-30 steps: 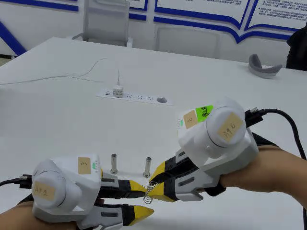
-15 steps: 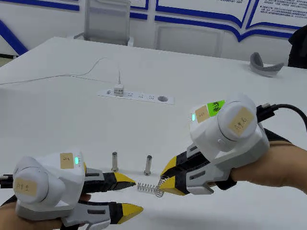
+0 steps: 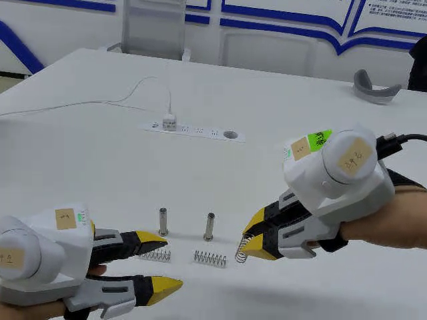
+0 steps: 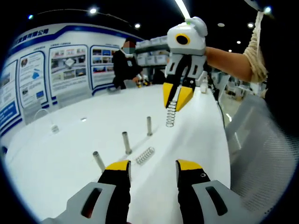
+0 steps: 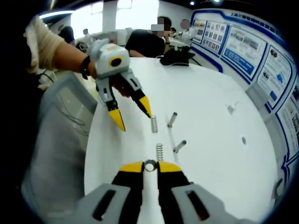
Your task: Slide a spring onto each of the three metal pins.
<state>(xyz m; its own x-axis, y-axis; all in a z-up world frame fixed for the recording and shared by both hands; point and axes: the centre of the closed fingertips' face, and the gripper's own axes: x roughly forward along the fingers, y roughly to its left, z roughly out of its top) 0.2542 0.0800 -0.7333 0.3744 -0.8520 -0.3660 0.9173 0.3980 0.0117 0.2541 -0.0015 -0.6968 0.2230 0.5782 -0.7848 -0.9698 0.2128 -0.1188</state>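
Three pins (image 4: 126, 142) stand upright in a slanting row through the middle of the left gripper view, every one of them bare. Up at the top centre of that view comes the right gripper (image 4: 173, 105), yellow tips pinched on the upper end of the held spring (image 4: 171, 117). The coil hangs below them with its long axis close to vertical.

Here's the line-up to watch. The far pin (image 4: 149, 126) sits just left of the dangling coil in that frame, near but apart, and both run upright. My read is that the coil's low end has to clear the pin top, shift over it, then drop.

Two more coils lie flat on the table (image 3: 80, 153). The middle spring (image 3: 209, 258) is at low centre of the head view. The left spring (image 3: 155, 255) lies just beside the upper tip of the left gripper (image 3: 172, 261). That gripper, at lower left, has its jaws spread wide and holds nothing. The right gripper is plainly the nearer one to the far pin, so this threading looks like its job.
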